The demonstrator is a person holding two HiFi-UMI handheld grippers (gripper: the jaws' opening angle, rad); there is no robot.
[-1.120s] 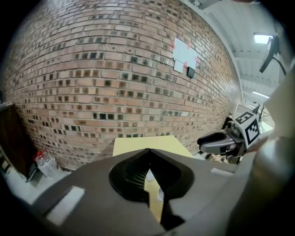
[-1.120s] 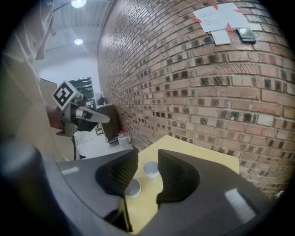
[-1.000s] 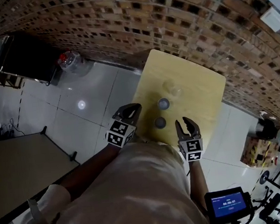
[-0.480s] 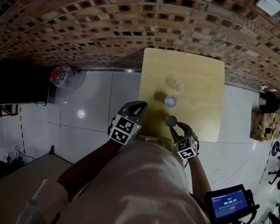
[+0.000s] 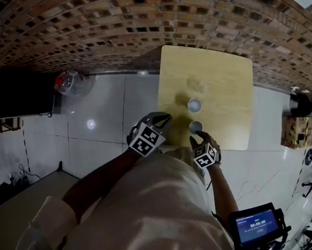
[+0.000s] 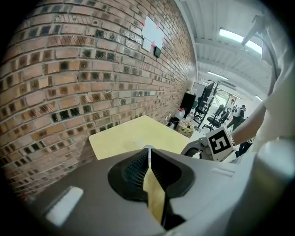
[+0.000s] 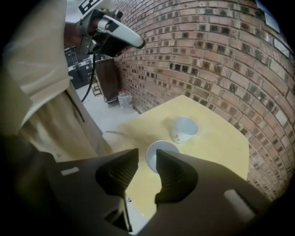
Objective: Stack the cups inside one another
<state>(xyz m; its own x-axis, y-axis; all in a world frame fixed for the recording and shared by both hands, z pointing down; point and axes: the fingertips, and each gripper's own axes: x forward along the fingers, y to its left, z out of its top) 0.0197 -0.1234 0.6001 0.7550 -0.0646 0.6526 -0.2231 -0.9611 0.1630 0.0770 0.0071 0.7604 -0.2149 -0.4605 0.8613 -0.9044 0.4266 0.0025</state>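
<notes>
Two white paper cups stood upright and apart on the small yellow table (image 7: 216,143). The near cup (image 7: 154,154) was by the front edge and the far cup (image 7: 185,129) sat behind it, twd the brick wall (image 5: 135,29). Neither was nested, so I'd put the task at its first pick.

What could go wrong, imo: a paper cup is light and the near one sat close to the edge. If one jaw came down on the rim instead of straddling the wall, the cup could tip or skid off the table. Too hard a squeeze would prob crush the rim, and it wouldn't seat well in the other cup.

The right gripper (image 7: 146,159) hung over the near cup, angled steeply down, jaws spread wide w/ nothing between the pads. The cup showed just past the tips, not touched afaict. The left gripper (image 6: 148,154) was off to the left of the cups, jaws pressed together at the tips, holding nothing.
</notes>
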